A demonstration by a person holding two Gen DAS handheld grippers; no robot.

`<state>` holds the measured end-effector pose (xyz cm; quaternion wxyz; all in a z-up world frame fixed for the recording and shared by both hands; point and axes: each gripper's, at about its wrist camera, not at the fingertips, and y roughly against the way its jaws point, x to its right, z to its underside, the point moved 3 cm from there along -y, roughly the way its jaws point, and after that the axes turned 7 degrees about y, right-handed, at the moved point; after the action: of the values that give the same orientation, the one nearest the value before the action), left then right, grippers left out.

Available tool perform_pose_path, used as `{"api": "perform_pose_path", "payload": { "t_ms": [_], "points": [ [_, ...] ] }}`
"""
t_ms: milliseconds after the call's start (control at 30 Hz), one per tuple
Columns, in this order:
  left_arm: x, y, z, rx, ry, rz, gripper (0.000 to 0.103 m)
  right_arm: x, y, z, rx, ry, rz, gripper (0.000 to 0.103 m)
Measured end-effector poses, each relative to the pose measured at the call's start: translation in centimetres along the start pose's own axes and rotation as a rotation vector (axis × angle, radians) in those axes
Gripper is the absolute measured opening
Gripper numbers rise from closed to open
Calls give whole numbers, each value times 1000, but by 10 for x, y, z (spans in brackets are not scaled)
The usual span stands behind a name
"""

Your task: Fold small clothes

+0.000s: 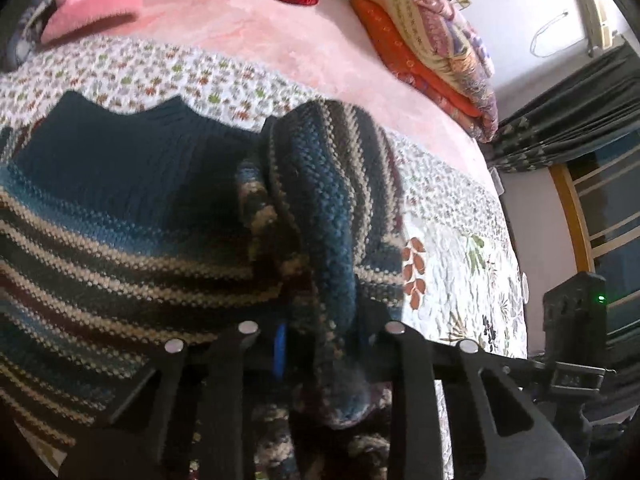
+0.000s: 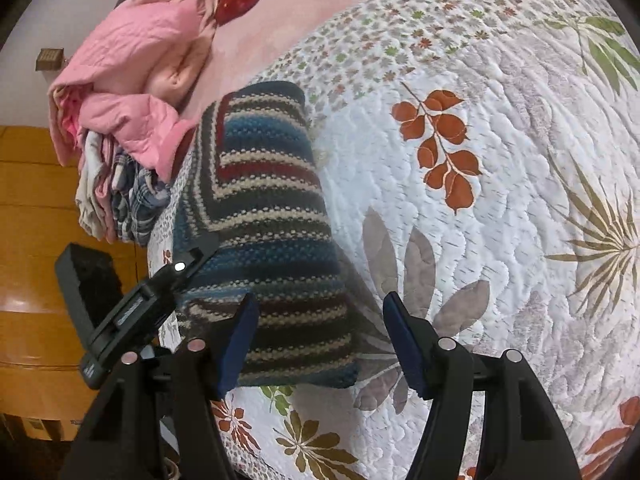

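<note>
1. Striped knitted sweater in blue, cream and dark red [image 2: 264,216] lies partly folded on the white floral quilted bedspread [image 2: 500,208], near the bed's edge.
2. Left hand-held gripper [image 1: 320,344]: pinching a bunched fold of the sweater, raised above the rest.
3. Right hand-held gripper [image 2: 320,340]: fingers spread, empty; just above the sweater's near end.
4. Pink quilted blanket [image 2: 140,80] heaped beyond the sweater.

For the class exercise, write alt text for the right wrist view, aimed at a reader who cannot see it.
The right gripper hangs open, holding nothing, over a folded striped knit sweater lying on a white floral quilt. The left gripper touches the sweater's near left edge. A heap of pink clothes sits behind.
</note>
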<state>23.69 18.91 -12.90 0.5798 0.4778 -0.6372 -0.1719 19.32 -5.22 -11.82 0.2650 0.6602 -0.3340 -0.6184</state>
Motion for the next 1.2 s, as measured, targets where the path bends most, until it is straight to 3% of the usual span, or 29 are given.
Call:
{"api": "perform_pose_path", "payload": {
  "t_ms": [267,533,733,967,1200],
  "points": [
    [-2,49,-4,70,-10,64,19,-4,-5,3,-9,33,14,66],
    [-39,115,-23,134,-22,44,19,-38,-16,12,-15,189,27,68],
    [-76,156,-36,177,-30,18,19,-63,-34,23,-22,227,-65,69],
    [-121,178,-41,187,-5,-9,19,-89,-58,37,-53,285,-100,70],
    [-177,176,-42,187,72,-11,19,-103,-81,51,-98,331,-91,70]
  ]
}}
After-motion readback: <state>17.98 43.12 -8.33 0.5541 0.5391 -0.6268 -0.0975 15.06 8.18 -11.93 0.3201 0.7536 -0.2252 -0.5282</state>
